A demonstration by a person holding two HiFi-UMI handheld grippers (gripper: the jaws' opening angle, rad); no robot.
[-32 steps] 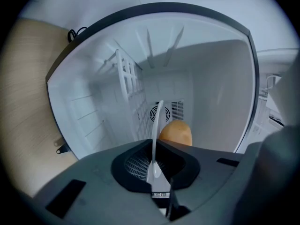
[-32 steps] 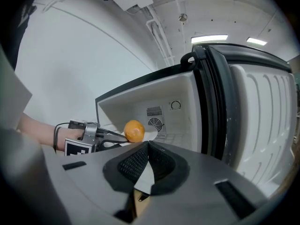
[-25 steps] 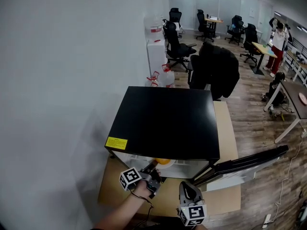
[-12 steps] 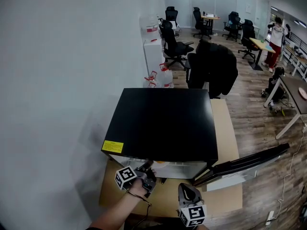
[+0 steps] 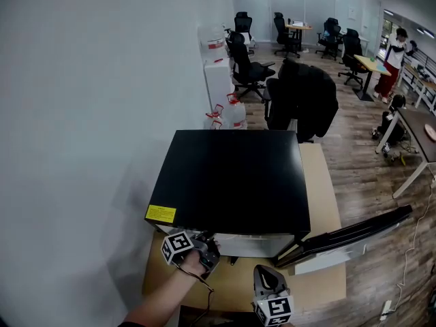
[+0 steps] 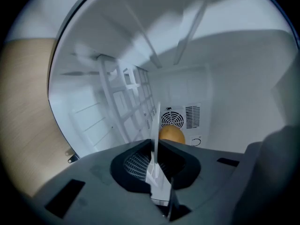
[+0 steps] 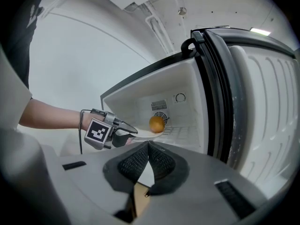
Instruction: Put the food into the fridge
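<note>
The left claw (image 6: 157,159) is gripping the near rim of a white plate (image 7: 145,134), which is carrying an orange (image 7: 157,123) inside the open fridge (image 5: 231,176), near its front edge. The right claw (image 7: 149,149) is hanging closed and empty before the opening. The plate is looking stiff and probably breakable. The orange is sitting loose and could roll, so the rim grip is probably needing to stay level.
</note>
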